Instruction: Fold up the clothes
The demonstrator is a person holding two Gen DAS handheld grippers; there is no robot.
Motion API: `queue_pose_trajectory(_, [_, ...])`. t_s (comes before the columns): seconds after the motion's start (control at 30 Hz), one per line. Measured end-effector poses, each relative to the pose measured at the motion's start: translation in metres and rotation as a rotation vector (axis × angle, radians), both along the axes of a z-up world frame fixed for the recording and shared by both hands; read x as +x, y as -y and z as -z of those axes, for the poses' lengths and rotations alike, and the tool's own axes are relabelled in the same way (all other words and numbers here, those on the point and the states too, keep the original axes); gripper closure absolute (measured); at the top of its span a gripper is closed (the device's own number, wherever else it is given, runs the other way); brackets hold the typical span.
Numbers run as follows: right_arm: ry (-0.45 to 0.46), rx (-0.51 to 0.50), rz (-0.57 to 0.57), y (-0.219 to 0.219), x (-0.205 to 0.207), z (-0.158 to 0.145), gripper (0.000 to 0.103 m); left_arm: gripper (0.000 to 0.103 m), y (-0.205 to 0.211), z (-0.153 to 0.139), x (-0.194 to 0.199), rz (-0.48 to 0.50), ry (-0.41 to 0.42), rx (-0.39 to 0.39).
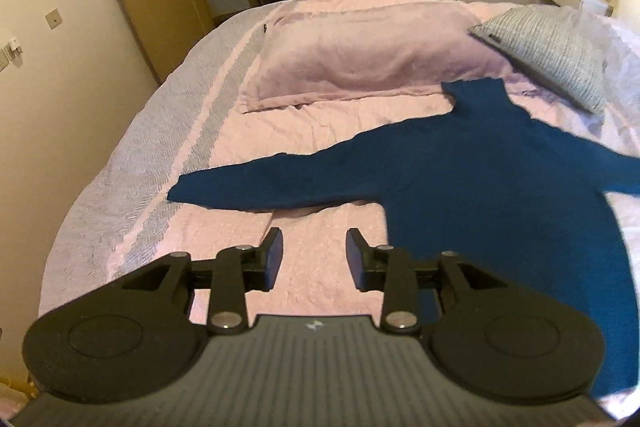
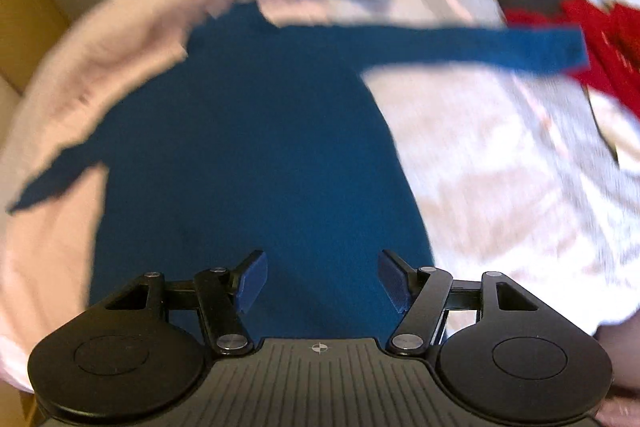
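Spread wide and empty, the right gripper [image 2: 320, 277] hovers over the blue sweater's [image 2: 248, 155] body on the bed [image 1: 320, 279]; the left gripper [image 1: 314, 253], jaws also parted, sits nearer the outstretched sleeve [image 1: 256, 183].

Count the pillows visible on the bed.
2: a pink pillow at the head of the bed, and a grey pillow to its right. Others may lie out of view.
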State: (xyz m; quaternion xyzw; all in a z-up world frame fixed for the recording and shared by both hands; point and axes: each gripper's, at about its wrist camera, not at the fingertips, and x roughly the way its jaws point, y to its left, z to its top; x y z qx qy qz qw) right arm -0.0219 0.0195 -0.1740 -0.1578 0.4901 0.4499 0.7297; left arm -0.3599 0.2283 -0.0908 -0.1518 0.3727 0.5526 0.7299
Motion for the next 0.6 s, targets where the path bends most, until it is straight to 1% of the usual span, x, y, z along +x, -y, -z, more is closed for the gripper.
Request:
queue_pose_trajectory(0.1, [-0.001,0.054,-0.032,-0.004,0.002,-0.026,0.038,0.070,0.017,-0.011,0.007,-0.008,0.007,-0.015])
queue_pose_trajectory(0.17, [-0.003,0.072,-0.056,-0.004,0.008,-0.037,0.038,0.070,0.031,-0.015,0.014,-0.021,0.013,-0.040])
queue_pose_trajectory(0.23, [-0.006,0.073,-0.075,0.008,-0.001,-0.044,0.038,0.070,0.050,-0.014,0.022,-0.040,0.027,-0.066])
queue_pose_trajectory(0.33, [-0.017,0.053,-0.097,0.028,0.001,-0.051,0.038,0.070,0.083,-0.011,0.035,-0.061,0.048,-0.103])
queue_pose_trajectory(0.47, [0.001,0.026,-0.125,0.053,0.015,-0.057,0.038,0.070,0.132,-0.008,0.045,-0.068,0.071,-0.120])
queue_pose_trajectory(0.53, [0.013,-0.003,-0.139,0.069,0.018,-0.059,0.038,0.070,0.157,-0.007,0.047,-0.074,0.086,-0.128])
queue_pose_trajectory(0.6, [0.023,-0.008,-0.157,0.085,0.017,-0.064,0.038,0.070,0.180,-0.007,0.048,-0.076,0.104,-0.137])
